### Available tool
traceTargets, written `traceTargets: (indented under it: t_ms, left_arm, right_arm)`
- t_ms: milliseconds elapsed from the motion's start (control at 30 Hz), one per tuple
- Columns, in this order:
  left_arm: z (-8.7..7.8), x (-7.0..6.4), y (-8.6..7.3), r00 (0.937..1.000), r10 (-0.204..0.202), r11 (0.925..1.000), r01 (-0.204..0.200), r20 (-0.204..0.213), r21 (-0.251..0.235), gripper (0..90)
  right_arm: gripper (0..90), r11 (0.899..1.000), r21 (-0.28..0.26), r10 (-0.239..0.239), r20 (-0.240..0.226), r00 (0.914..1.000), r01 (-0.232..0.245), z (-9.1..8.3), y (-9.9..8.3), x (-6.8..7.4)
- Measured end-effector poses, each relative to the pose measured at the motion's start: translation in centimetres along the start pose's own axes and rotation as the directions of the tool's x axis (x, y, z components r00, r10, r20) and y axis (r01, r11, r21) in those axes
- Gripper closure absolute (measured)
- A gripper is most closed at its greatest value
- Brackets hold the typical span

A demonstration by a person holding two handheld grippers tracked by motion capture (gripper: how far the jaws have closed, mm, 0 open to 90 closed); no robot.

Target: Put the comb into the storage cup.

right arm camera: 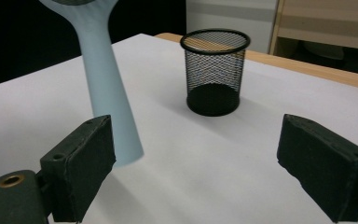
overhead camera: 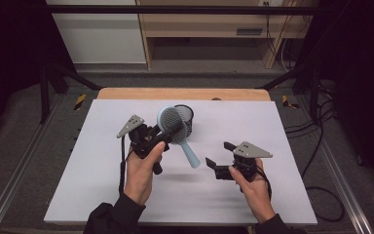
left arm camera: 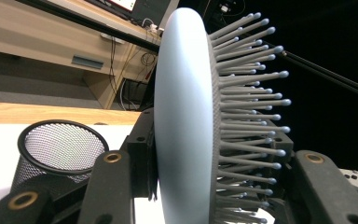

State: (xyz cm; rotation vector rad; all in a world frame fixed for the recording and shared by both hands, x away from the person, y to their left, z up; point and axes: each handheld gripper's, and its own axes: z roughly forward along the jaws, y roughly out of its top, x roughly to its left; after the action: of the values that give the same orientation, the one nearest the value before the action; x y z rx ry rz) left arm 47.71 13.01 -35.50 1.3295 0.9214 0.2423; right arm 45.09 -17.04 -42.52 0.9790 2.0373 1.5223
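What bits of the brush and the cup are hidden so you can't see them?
- Hairbrush: in the left gripper view, its handle is cut off by the bottom edge.
- Hairbrush in the right gripper view: its head is cut off by the top edge.
- Mesh cup: in the high view, the brush head covers its left side.

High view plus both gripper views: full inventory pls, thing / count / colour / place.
hairbrush: 1, pale blue, held above the table by its head, handle pointing down toward the person
mesh cup: 1, black, upright and empty on the sheet, far centre
sheet: 1, white, covering the table
table: 1, wood, far edge showing past the sheet
left gripper: 1, black, shut on the hairbrush head
right gripper: 1, black, open, low over the sheet
hands: 2, one on each gripper
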Motion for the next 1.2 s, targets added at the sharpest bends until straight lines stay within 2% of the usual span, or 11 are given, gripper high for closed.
traceTargets:
  t_ms: [133,333,433,500,600,667,800,933,1000,1133,1200]
  left_arm:
    - [-0.4,0.1,0.4,1.0,0.0,0.9998,0.0,0.0,-0.022,51.0]
    - [-0.3,-0.1,1.2,0.9997,0.022,0.9994,-0.022,-0.008,-0.027,50.9]
    - [0.1,-0.1,1.6,0.9996,0.027,0.9994,-0.028,-0.007,-0.021,50.9]
    - [0.6,-0.2,2.1,0.9995,0.03,0.9994,-0.03,-0.008,-0.018,50.9]
    - [1.2,-0.2,3.1,1.0,0.005,0.9994,-0.004,0.007,-0.036,50.9]
    - [1.7,-0.3,3.9,0.9998,0.018,0.9991,-0.018,0.005,-0.037,50.8]
    - [2.6,-0.5,5.3,0.9988,0.049,0.9983,-0.049,0.003,-0.033,50.8]
    - [3.3,-0.5,6.2,0.9969,0.079,0.9961,-0.079,-0.002,-0.039,50.8]
    - [3.7,-0.5,6.7,0.9939,0.108,0.9934,-0.108,-0.024,-0.036,50.8]
    - [4.3,-0.2,7.7,0.9923,0.117,0.9917,-0.119,-0.04,-0.047,50.8]
    - [4.4,0.1,8.1,0.9945,0.094,0.993,-0.097,-0.046,-0.068,50.8]
  right_arm:
    - [9.2,1.0,0.007,-0.002,0.041,0.9991,0.002,-1.2,-0.6,-0.9]
    - [7.0,0.999,-0.027,-0.023,0.101,0.9946,0.025,-3.4,-1.5,-2.1]
    - [6.1,0.997,-0.063,-0.024,0.149,0.9886,0.034,-4.4,-1.7,-2.7]
    - [6.9,0.997,-0.066,-0.019,0.149,0.9887,0.029,-4.9,-1.9,-3.0]
    - [9.9,0.998,-0.051,-0.031,0.162,0.9863,0.04,-5.3,-2.3,-3.1]
    - [9.9,0.997,-0.043,-0.053,0.18,0.9822,0.062,-5.5,-2.4,-3.2]
    - [8.8,0.998,-0.04,-0.043,0.186,0.9817,0.051,-5.4,-2.5,-3.4]
    - [9.6,0.998,-0.021,-0.059,0.168,0.984,0.063,-5.1,-2.7,-3.4]
    - [9.4,0.998,-0.02,-0.057,0.159,0.9857,0.061,-5.0,-2.7,-3.4]
    - [7.0,0.998,-0.012,-0.06,0.15,0.9869,0.062,-5.1,-2.9,-3.6]
    - [6.6,0.997,-0.009,-0.073,0.162,0.9841,0.076,-5.3,-2.9,-3.7]
